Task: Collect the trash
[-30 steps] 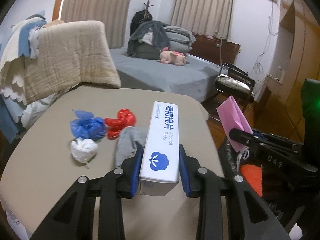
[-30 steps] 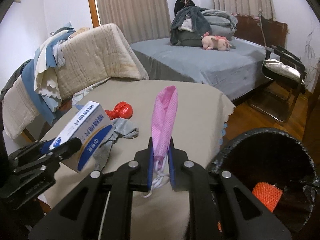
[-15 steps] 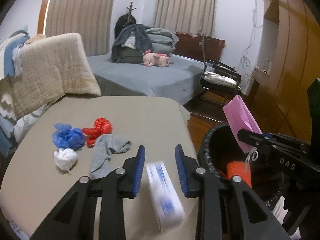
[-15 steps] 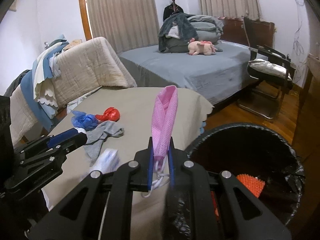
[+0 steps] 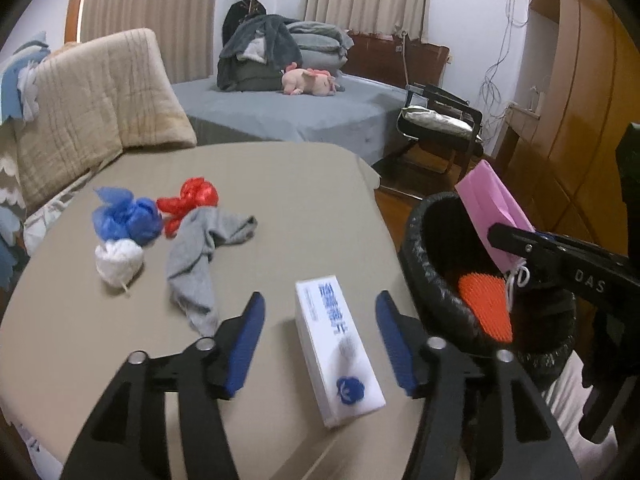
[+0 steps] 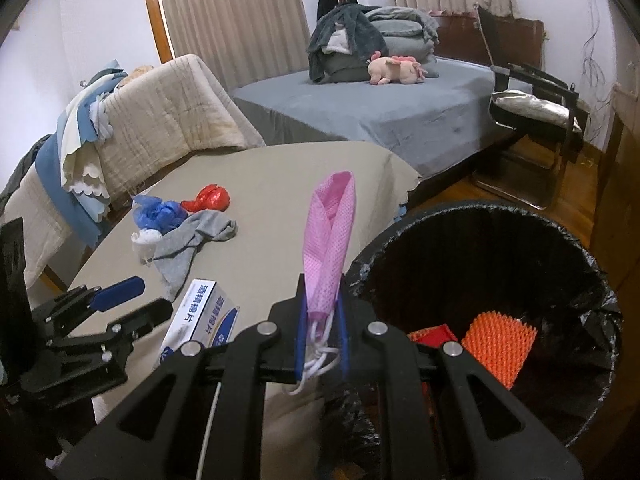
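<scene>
My left gripper (image 5: 320, 336) is open, and the white alcohol pads box (image 5: 338, 350) lies loose on the beige table (image 5: 280, 184) between its fingers; the box also shows in the right wrist view (image 6: 200, 326). My right gripper (image 6: 322, 336) is shut on a pink face mask (image 6: 330, 244), held at the left rim of the black lined trash bin (image 6: 560, 240). The mask (image 5: 492, 212) and bin (image 5: 432, 280) show in the left wrist view too. A grey sock (image 5: 200, 256), blue (image 5: 128, 216), red (image 5: 192, 198) and white (image 5: 118, 262) crumpled bags lie on the table.
The bin holds an orange spiky pad (image 6: 500, 344) and a red item (image 6: 434, 336). A blanket-covered chair (image 5: 100, 108) stands left of the table. A grey bed (image 5: 300, 116) and a black chair (image 5: 440, 124) stand behind.
My left gripper opened and let go of the alcohol pads box, which dropped onto the table near the bin. My right gripper moved with the mask toward the bin.
</scene>
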Motion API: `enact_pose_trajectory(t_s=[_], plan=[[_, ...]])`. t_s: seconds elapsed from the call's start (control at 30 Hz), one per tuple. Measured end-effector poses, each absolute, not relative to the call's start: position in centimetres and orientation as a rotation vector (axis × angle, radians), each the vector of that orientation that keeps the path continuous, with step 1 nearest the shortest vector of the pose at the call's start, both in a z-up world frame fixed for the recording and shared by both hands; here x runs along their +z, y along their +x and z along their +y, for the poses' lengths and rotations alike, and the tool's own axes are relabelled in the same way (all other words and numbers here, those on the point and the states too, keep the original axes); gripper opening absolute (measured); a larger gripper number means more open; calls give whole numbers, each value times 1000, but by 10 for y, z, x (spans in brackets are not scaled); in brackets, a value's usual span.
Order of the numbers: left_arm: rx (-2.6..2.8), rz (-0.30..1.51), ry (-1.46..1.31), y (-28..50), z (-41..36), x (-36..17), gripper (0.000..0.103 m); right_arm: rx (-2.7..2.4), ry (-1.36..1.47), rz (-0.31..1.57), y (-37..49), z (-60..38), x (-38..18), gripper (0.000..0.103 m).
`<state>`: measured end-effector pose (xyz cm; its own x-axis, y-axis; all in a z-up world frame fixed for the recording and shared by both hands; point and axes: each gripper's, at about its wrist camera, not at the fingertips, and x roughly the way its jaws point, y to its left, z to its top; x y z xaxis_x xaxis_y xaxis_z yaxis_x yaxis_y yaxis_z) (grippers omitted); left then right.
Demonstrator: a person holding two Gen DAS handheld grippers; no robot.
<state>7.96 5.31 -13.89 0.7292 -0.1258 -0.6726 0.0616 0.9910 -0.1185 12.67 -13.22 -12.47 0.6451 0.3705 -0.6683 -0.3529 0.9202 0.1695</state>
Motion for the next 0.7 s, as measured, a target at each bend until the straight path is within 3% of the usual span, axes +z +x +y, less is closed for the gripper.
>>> enact_pose_trajectory(t_s=[0.07, 0.43, 0.63, 0.7], plan=[[-90, 758, -88, 78, 54, -144, 68, 419, 18, 772, 125, -129, -127, 12], [-87, 802, -103, 86, 39, -167, 69, 410, 18, 791, 128, -131, -131, 12], [-76, 821, -101, 91, 33, -179, 66, 395, 25, 806, 130, -136, -137, 12], [-79, 827, -96, 93, 31, -183, 61, 394, 25, 810, 131, -136, -139, 12]])
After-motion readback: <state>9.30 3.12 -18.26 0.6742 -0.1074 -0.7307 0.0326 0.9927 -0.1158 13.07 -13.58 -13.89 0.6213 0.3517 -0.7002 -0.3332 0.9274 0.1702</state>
